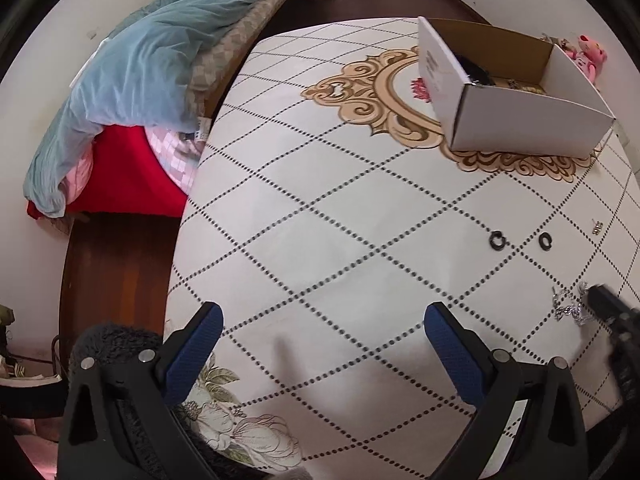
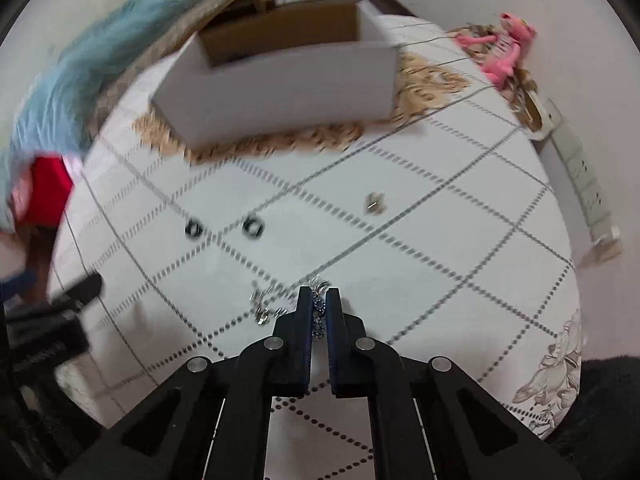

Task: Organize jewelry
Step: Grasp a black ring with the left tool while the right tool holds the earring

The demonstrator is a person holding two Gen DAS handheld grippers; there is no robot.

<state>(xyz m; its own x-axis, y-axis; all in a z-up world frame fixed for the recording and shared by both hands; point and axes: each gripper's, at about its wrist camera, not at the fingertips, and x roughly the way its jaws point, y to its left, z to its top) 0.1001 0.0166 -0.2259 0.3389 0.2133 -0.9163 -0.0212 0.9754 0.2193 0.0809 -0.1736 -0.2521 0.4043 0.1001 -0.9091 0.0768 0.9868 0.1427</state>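
Silver chain [image 2: 276, 300] — black rings [image 2: 224, 227] beyond

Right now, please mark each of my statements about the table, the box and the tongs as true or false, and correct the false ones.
1. The right tongs are shut on a silver chain. True.
2. The left tongs hold a black ring. False: they are open and empty above the table.
3. Two black rings lie side by side on the table, apart from each other. True.
4. The box is closed with a lid. False: its top is open, and some dark items lie inside.
5. A pink toy lies inside the box. False: it lies outside, near the far edge of the table.
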